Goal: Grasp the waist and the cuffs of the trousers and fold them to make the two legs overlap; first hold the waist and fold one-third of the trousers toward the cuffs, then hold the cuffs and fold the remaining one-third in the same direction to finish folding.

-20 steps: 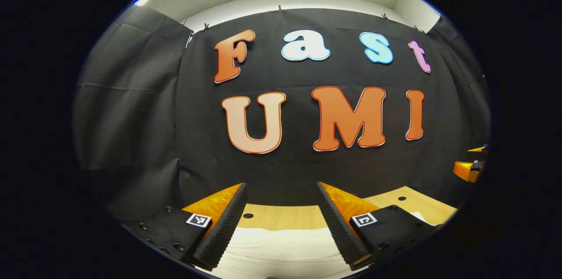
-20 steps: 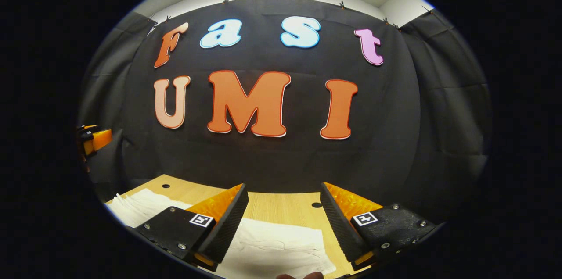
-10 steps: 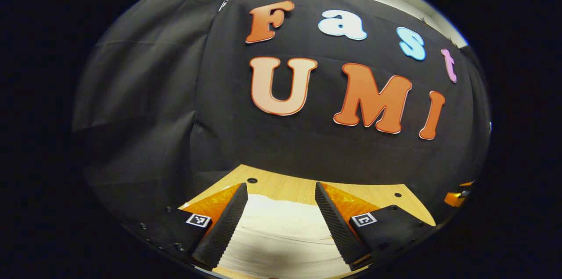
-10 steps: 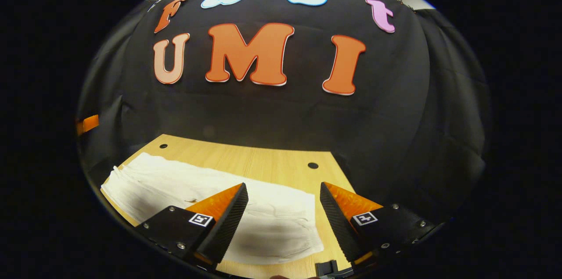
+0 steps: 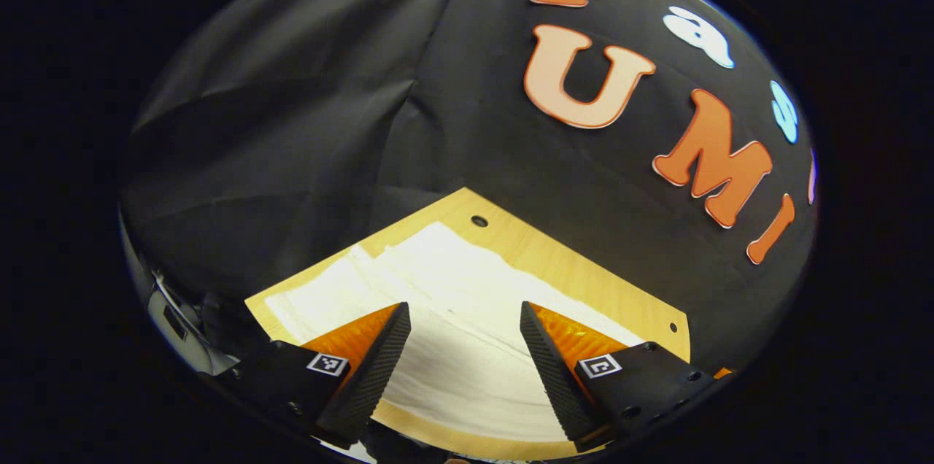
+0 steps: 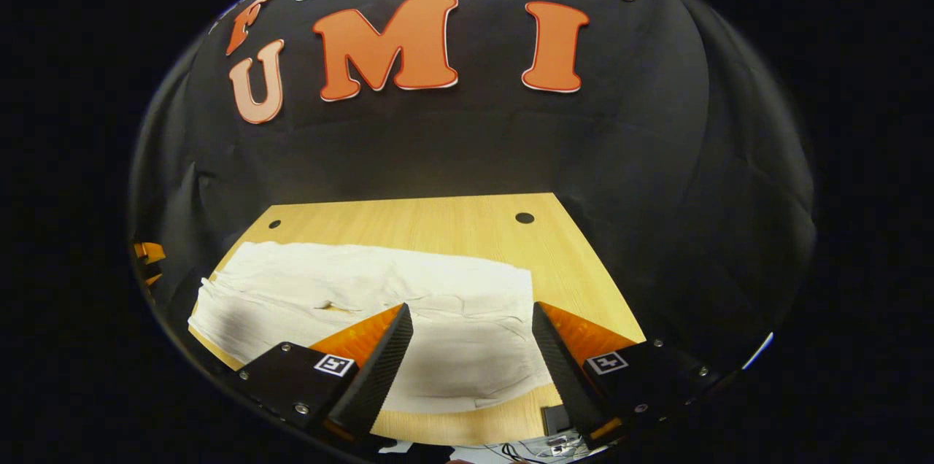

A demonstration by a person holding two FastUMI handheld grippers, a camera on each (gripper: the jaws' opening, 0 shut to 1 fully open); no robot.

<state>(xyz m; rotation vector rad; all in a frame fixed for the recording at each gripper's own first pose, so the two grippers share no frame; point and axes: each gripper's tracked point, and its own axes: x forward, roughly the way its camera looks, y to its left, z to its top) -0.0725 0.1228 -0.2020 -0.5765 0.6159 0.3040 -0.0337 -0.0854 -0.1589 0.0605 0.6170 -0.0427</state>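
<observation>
White cloth fills the lower middle of the left gripper view: the trousers [image 5: 452,303] lie flat on a pale wooden table [image 5: 584,281], running from the lower left toward the lower right of the frame. The left gripper [image 5: 465,358] hangs over them at the bottom centre, its 2 fingers spread wide with nothing between them and no contact with the cloth that can be made out. Which end of the trousers lies under it, waist or cuffs, cannot be told from this angle. The black cloth wall [image 5: 292,121] rises behind the table.

In the right gripper view the trousers stretch across the lower left and middle of the frame, their right end stopping short of the table's right edge, with bare wood beyond it. The right gripper [image 6: 473,362] sits at the bottom centre, above the near right part of the cloth, also wide apart and empty. A small part of the other gripper shows at the far left edge.

Judged from this, the task is at its very start: the trousers appear spread full length and no fold looks made. The step in hand seems to be the approach for the 1st grasp. The next move calls for lowering each gripper to an end edge and closing on the cloth there, before carrying 1 leg over the other.
</observation>
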